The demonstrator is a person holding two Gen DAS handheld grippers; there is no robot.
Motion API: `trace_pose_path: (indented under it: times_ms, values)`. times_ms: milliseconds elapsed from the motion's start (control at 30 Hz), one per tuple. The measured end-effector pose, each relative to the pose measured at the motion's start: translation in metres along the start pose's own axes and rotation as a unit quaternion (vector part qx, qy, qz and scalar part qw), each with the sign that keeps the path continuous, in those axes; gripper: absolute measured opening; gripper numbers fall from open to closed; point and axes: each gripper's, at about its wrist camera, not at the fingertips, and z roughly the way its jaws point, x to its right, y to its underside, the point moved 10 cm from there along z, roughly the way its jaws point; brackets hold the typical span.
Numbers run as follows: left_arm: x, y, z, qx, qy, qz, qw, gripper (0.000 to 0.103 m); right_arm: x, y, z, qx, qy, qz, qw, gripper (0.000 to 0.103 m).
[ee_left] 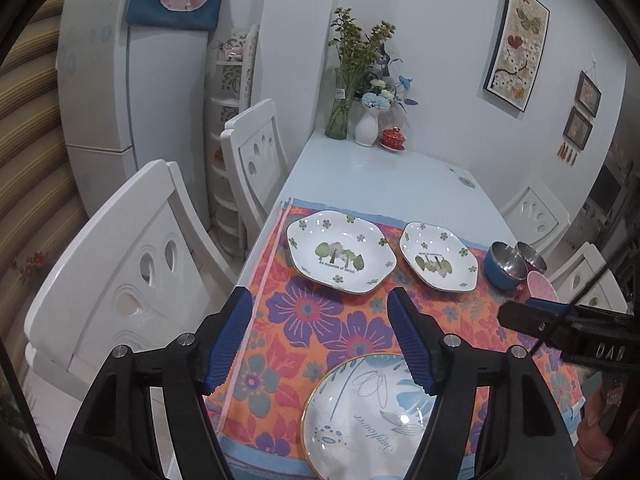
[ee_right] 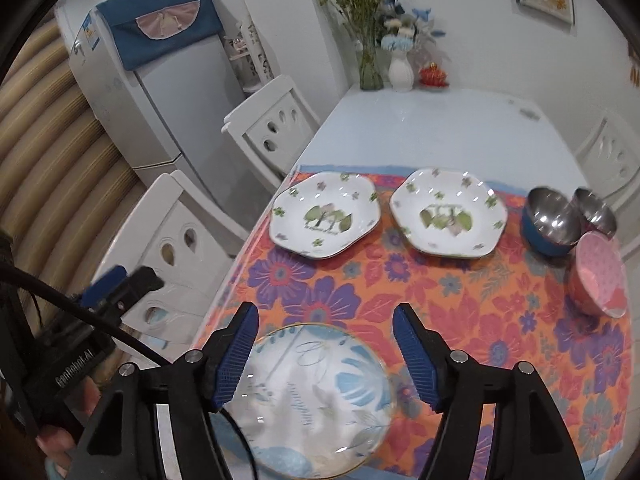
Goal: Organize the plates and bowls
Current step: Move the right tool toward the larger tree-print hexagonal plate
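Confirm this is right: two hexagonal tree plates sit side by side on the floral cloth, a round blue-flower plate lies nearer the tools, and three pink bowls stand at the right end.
Only one bowl is pink. The right wrist view shows one pink bowl beside two steel-lined bowls, a blue one and a smaller one. The two hexagonal plates and the round plate are as stated.

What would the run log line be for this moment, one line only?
left gripper: open, empty | right gripper: open, empty, above round plate | two tree plates, bowls: untouched
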Motion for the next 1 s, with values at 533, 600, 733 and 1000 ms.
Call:
trace_pose_path:
  times_ms: [533, 600, 733, 1000]
  values:
    - [-0.043, -0.038, 0.053, 0.004, -0.005, -0.032, 0.9995, 0.077, 0.012, -0.043, 0.041, -0.007, 0.028, 0.012, 1.0, 0.073]
    - [-0.045, -0.046, 0.074, -0.006, 0.001, -0.024, 0.9997, 0.077, 0.021, -0.048, 0.058, -0.015, 0.033, 0.022, 0.999, 0.073]
    - [-0.046, -0.054, 0.126, -0.037, 0.02, -0.017, 0.999, 0.077, 0.037, -0.05, 0.097, -0.042, 0.04, 0.04, 0.998, 0.073]
    - [-0.049, -0.045, 0.237, -0.117, 0.052, -0.012, 0.9917, 0.075, 0.074, -0.046, 0.172, -0.101, 0.041, 0.085, 0.99, 0.069]
